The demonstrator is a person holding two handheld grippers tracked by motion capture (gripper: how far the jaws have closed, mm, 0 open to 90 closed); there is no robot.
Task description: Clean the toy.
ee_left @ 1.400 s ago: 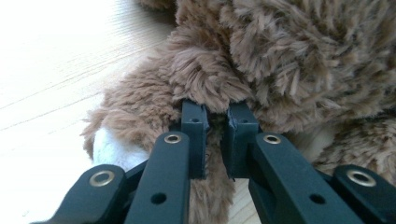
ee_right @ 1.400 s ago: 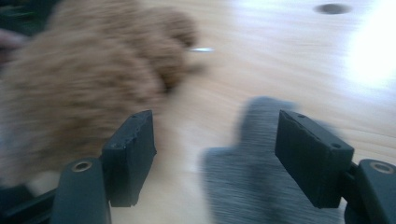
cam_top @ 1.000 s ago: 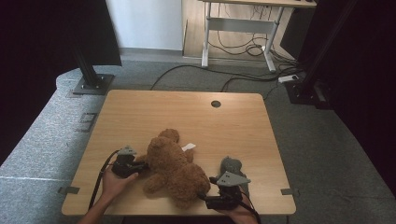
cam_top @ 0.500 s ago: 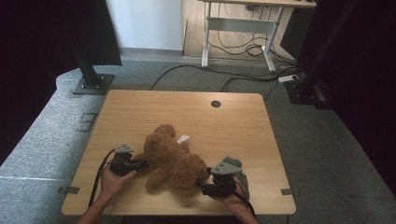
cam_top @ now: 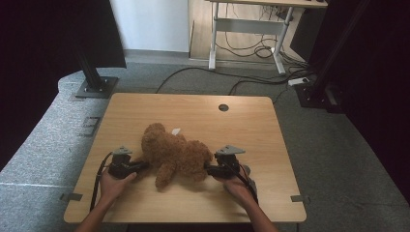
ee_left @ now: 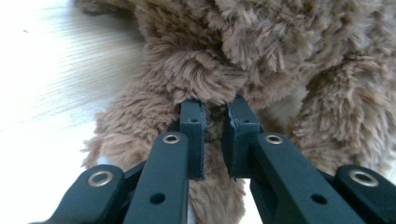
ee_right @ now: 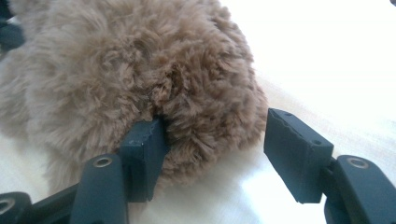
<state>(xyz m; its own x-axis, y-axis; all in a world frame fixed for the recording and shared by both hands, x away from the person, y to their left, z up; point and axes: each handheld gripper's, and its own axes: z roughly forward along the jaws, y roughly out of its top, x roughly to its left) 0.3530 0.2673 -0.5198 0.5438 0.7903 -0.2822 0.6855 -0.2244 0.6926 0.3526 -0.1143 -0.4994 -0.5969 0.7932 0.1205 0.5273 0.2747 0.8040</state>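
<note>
My left gripper (ee_left: pixel 212 122) pinches the brown teddy bear (cam_top: pixel 176 154) lying mid-table (cam_top: pixel 145 208); my right gripper (ee_right: pixel 219 149), jaws just closing, straddles one plush end ungripped. A shallow fur-only bite could slip.

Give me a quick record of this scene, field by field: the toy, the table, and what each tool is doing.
toy: brown plush bear lying on the table
table: light wood
left tool: shut on a tuft of the bear's fur
right tool: open, jaws just been closing around a furry end of the bear, one pad apart from it
</note>
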